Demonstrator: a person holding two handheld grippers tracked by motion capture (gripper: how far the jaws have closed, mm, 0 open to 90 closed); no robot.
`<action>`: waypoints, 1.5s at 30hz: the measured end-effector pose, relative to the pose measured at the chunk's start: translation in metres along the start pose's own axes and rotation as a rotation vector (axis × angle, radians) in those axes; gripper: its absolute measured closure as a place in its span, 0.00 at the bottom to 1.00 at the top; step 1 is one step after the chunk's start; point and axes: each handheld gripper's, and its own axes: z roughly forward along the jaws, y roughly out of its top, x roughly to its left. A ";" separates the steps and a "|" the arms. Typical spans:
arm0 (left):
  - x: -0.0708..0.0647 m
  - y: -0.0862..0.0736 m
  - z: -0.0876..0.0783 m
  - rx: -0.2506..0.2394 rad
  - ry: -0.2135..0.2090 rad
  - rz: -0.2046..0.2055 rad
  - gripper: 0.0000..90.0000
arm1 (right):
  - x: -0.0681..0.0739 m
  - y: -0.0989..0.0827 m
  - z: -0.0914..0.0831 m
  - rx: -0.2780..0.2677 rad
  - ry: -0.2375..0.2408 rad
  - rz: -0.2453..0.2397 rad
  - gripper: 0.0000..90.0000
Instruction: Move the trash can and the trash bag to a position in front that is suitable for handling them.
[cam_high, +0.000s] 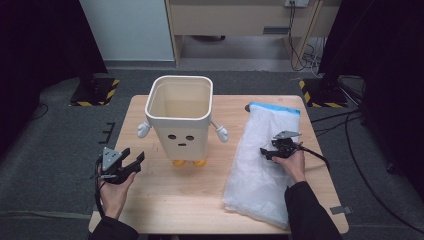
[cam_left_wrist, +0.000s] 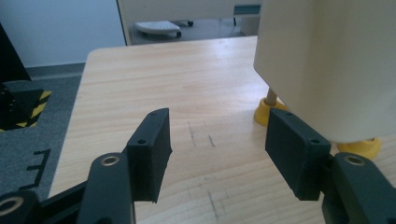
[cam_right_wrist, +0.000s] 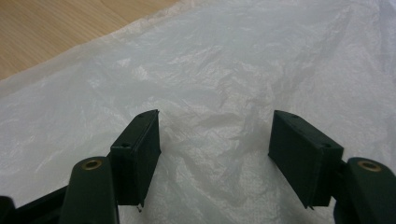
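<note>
Your right gripper (cam_high: 267, 151) has its fingers (cam_right_wrist: 135, 156) apart with nothing between them, poised just above the crinkled translucent white plastic bag with a blue top edge (cam_high: 265, 165) — placed to pinch a fold. That bag lies flat on the pale wooden desk (cam_high: 165, 200), right of the cream square bin with a face and yellow feet (cam_high: 179, 117). Your left gripper (cam_high: 131, 161), fingers (cam_left_wrist: 149, 154) likewise apart and empty, waits left of the bin — probably to steady it.

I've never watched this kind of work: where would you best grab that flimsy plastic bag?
Probably at the blue-banded edge of the plastic bag, coming from above. The bag lies flat on the table, so a raised wrinkle or that edge gives the open right gripper something to pinch.
</note>
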 end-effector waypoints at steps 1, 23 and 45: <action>0.001 0.001 -0.001 -0.012 -0.002 -0.005 0.44 | -0.003 -0.002 -0.003 0.003 0.005 -0.002 0.37; 0.007 0.037 -0.019 -0.156 -0.067 -0.022 0.42 | 0.025 0.041 -0.094 -0.331 0.042 0.107 0.35; -0.004 0.054 0.033 -0.131 -0.210 -0.025 0.71 | 0.149 0.112 -0.044 -0.368 0.275 -0.044 0.48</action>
